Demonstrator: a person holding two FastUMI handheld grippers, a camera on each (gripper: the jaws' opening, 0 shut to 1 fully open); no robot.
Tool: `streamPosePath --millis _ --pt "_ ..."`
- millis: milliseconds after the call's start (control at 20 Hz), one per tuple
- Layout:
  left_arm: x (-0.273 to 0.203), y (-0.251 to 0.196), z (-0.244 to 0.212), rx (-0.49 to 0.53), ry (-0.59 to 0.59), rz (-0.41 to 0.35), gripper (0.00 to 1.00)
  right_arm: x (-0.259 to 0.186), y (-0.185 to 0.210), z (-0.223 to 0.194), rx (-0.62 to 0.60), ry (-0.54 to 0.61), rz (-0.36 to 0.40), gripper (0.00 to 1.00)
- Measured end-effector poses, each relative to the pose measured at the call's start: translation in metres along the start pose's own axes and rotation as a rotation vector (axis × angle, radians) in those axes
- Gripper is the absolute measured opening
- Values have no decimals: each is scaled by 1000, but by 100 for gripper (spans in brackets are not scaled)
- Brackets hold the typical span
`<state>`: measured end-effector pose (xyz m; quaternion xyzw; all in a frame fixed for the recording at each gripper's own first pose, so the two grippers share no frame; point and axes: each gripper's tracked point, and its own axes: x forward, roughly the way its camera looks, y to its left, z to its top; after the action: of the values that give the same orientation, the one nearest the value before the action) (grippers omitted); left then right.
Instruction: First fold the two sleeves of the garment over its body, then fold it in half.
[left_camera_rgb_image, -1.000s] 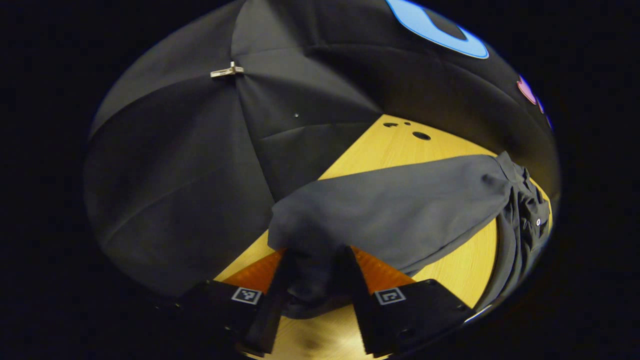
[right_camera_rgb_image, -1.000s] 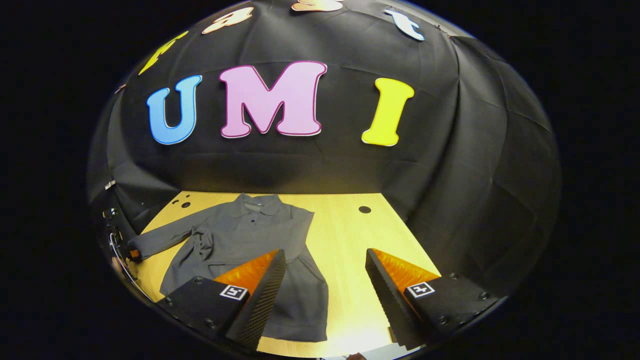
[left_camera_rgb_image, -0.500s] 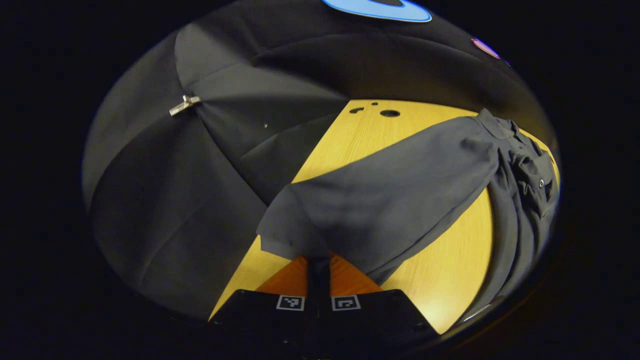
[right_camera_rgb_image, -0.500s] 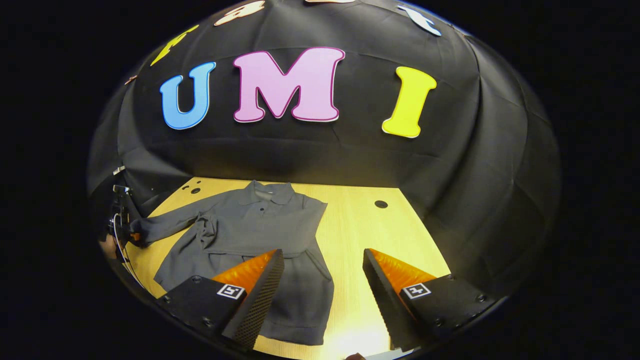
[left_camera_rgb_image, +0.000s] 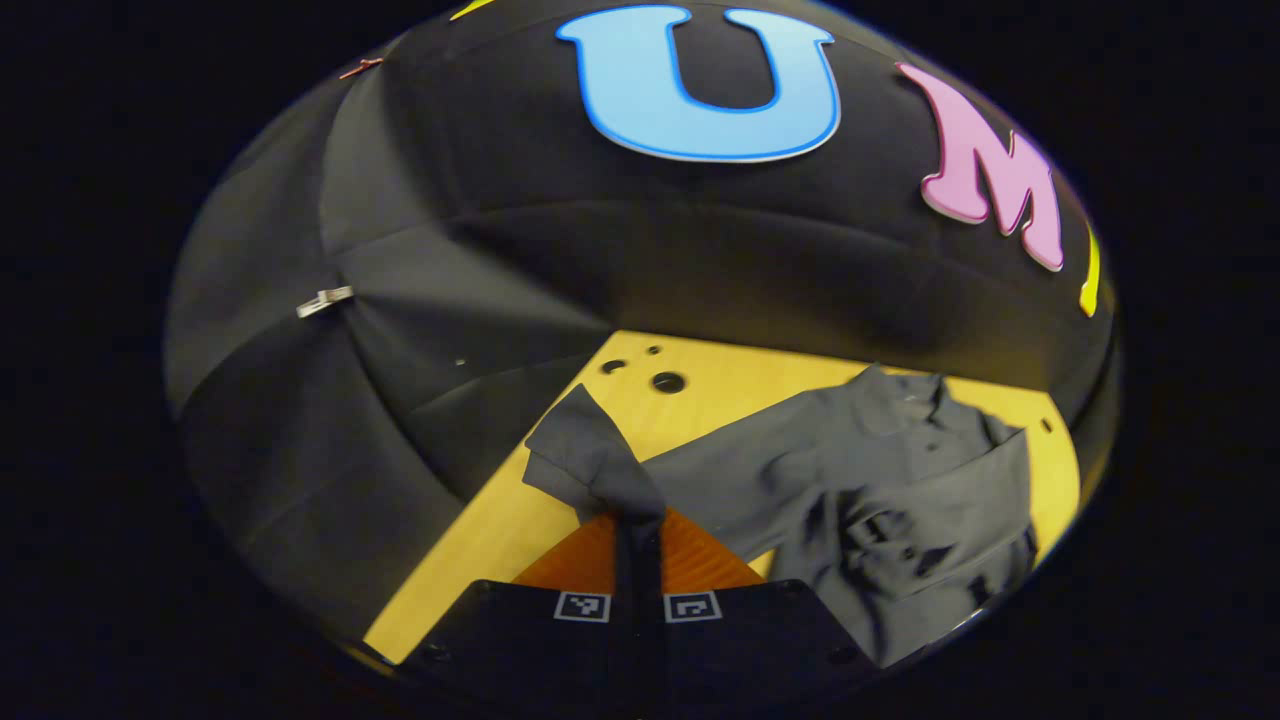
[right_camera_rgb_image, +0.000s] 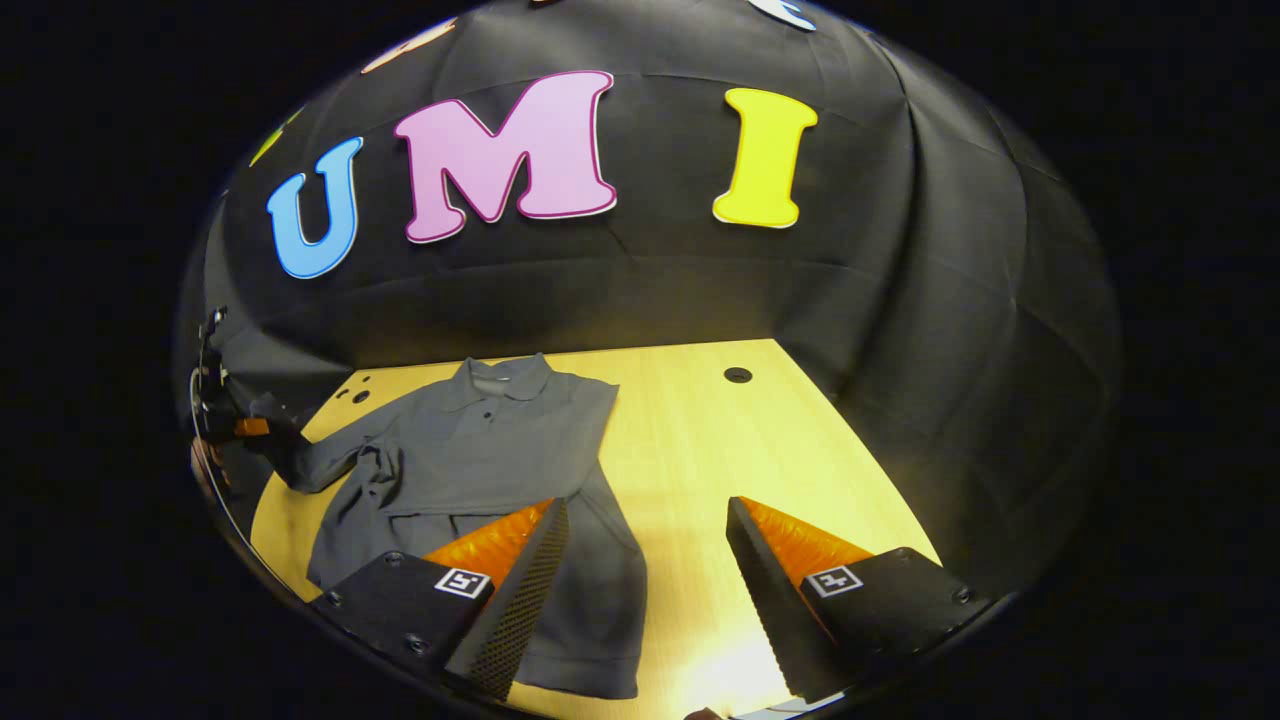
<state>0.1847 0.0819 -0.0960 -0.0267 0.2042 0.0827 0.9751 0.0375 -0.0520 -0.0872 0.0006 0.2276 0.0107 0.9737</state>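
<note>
The left gripper (left_camera_rgb_image: 638, 540) was clamped tight on the cuff of a sleeve (left_camera_rgb_image: 590, 465), its two orange fingers (left_camera_rgb_image: 575, 555) pressed together on the dark cloth, which stood up and flopped over above the fingertips. The grey garment (right_camera_rgb_image: 480, 460) lay on the yellow wooden table (right_camera_rgb_image: 700, 450), collar toward the booth's back wall. In the right gripper view it sat at about 9 o'clock of the table's middle, the held sleeve stretching out toward 9 o'clock to where the left gripper (right_camera_rgb_image: 250, 428) gripped it at the table's edge, raised off the wood.

The right gripper (right_camera_rgb_image: 645, 560) hung over the near part of the table with its fingers spread wide and nothing between them, the garment's hem lying under its left finger.

The other sleeve appeared already laid across the body, a straight folded edge showing at the chest, so the step in hand looked to be the second sleeve fold. The next move would call for carrying the pinched cuff across toward 3 o'clock in the right gripper view, over the bunched cloth by the armpit, and laying it flat on the body before letting go; the halving fold was not yet begun.
</note>
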Motion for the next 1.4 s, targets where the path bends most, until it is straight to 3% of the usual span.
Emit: streamPosePath --millis 250,500,900,1250,1400 --pt "-4 -115 28 50 -32 -200 5 1 -2 -33 55 55 -9 98" --pt "-10 -244 12 62 14 -395 5 5 -9 -42 104 63 -7 98" --pt "-1 -375 -42 130 135 -573 5 26 -30 -60 82 113 5 100" --pt "4 -440 -79 127 227 -618 8 43 -33 -70 64 167 81 99" --pt "12 -453 -95 156 257 -584 13 48 -36 -74 40 191 110 99"
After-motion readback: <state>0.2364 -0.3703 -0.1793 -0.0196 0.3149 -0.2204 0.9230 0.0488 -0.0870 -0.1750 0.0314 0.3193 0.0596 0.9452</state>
